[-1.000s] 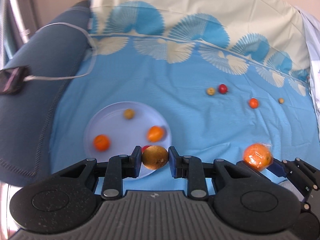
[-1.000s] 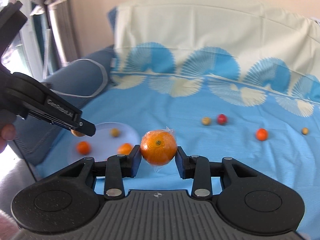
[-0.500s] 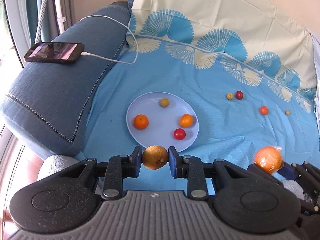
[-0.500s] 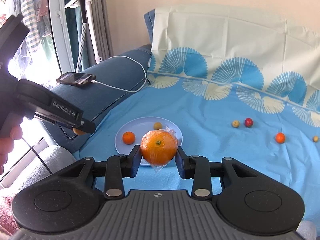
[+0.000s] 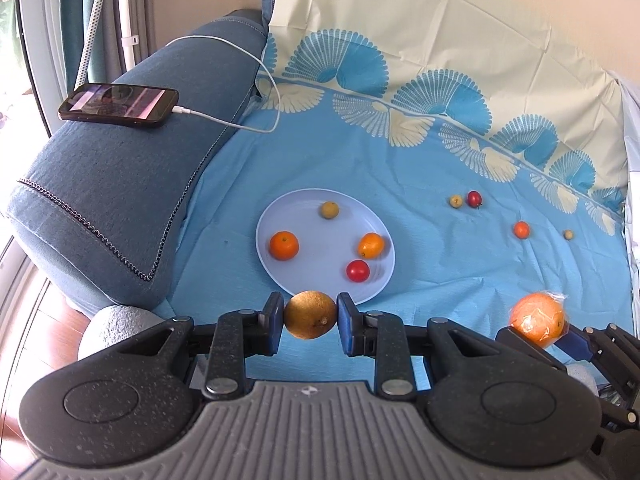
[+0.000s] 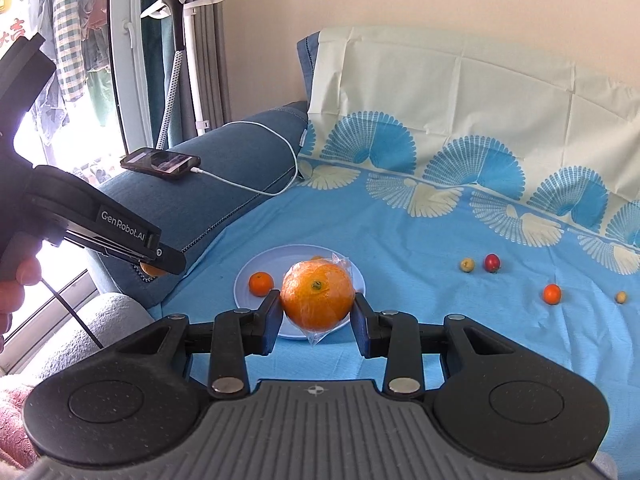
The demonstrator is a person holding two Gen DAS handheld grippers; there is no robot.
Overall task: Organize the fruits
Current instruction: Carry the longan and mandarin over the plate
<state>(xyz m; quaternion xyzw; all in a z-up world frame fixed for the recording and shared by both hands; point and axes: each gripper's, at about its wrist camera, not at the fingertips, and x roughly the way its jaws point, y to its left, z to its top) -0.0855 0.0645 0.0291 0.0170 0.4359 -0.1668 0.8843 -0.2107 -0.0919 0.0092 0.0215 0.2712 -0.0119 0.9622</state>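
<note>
Left gripper: the left gripper (image 5: 310, 320) is clamped on a brown fruit (image 5: 310, 314), held in the air just short of the plate's near rim.
Right gripper: the right gripper (image 6: 317, 312) is clamped on a wrapped orange (image 6: 317, 294), whose clear film bunches above and below it, held up in front of the plate.
Plate: a pale blue plate (image 5: 320, 240) lies on the blue sheet (image 5: 440, 272) that covers the sofa, beside the armrest.
Step in hand: both fruits look bound for the plate, each still gripped.
Doing it well: carry each fruit over a bare patch, the plate's middle or near edge. Lower it close to the surface before the jaws part, since round fruit will likely roll on a flat plate. One gripper at a time should keep the two from colliding.
Risk: a drop from height may knock the red fruit (image 5: 357, 271) or send the new one off the rim.
Fruit on plate: four, namely two orange, one red, one yellow-green.
Fruit loose on sheet: four, well right of the plate, namely a yellow and a dark red close together, an orange, a small tan.
Fruit in grippers: two.
Phone: one phone (image 5: 118, 105), on the armrest, with a white cable plugged in.
</note>
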